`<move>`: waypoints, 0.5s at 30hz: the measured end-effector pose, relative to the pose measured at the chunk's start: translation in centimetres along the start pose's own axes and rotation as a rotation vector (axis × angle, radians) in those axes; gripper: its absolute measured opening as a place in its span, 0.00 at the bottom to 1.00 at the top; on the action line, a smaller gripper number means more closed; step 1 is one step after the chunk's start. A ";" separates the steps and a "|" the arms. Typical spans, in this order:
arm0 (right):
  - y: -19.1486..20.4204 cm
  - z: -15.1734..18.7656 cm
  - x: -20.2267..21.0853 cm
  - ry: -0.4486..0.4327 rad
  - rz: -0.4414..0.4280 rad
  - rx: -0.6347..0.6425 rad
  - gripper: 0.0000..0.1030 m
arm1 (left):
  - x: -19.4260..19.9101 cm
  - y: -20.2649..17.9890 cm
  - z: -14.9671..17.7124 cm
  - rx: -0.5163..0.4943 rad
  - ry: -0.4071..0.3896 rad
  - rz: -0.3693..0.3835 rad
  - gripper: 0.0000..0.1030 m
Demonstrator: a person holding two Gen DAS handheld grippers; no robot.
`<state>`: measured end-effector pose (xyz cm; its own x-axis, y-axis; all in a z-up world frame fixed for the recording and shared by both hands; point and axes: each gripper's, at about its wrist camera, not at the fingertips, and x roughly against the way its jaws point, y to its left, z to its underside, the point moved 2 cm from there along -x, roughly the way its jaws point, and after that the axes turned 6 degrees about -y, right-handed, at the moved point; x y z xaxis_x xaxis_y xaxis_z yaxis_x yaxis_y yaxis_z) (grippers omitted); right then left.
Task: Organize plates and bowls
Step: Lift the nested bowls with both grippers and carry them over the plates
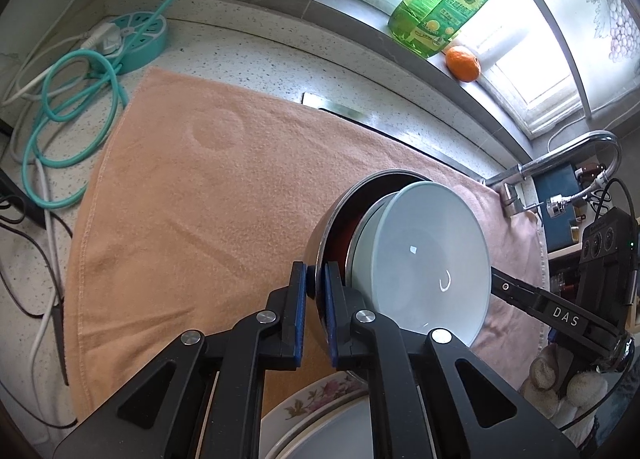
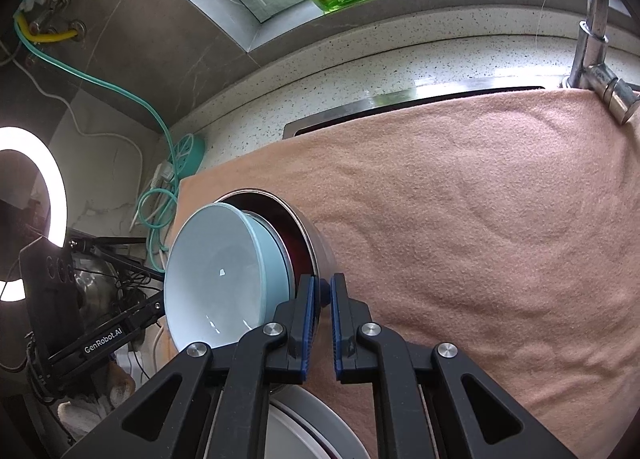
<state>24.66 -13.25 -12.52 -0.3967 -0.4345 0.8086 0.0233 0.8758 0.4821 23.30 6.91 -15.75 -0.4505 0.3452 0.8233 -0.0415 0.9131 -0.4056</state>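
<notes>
Bowls are nested together and held tilted above the peach towel [image 1: 192, 195]: a pale blue bowl [image 1: 424, 259] sits inside a steel bowl [image 1: 340, 203] that has a dark red inside. In the left wrist view this stack is at about 4 o'clock from the centre, and its open side faces to 3 o'clock. The left gripper [image 1: 316, 291] is closed to a narrow gap on the rim of the steel bowl, one blue pad outside the wall and one inside. The right gripper [image 2: 322, 299] is also narrow and pinches the steel rim on the opposite side; in its view the stack is at 8 o'clock from the centre and opens toward 9 o'clock.

A plate with pink flowers [image 1: 312, 407] lies at 6 o'clock, under the left gripper, and a plain pale dish rests on it. The towel covers the speckled counter [image 1: 240, 51] and most of the sink. On the window sill at 1 o'clock stand a green bottle [image 1: 440, 11] and an orange [image 1: 463, 63] just beside it. A faucet [image 1: 576, 155] is at 3 o'clock. A teal power strip [image 1: 138, 39] with its looped cable is at 10 o'clock.
</notes>
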 end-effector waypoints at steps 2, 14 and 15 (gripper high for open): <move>0.0 -0.1 0.0 0.000 -0.004 -0.005 0.07 | 0.2 0.0 0.0 0.006 -0.003 0.000 0.07; 0.0 -0.2 1.8 -0.018 -0.029 -0.011 0.07 | 2.1 -1.0 0.1 -0.006 -0.022 0.007 0.07; 0.1 -0.2 2.0 -0.021 -0.032 -0.011 0.07 | 2.3 -1.1 0.1 -0.008 -0.025 0.007 0.07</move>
<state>24.09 -14.12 -10.78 -0.4166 -0.4577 0.7855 0.0203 0.8591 0.5113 22.22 6.63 -13.47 -0.4727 0.3465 0.8102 -0.0312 0.9123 -0.4084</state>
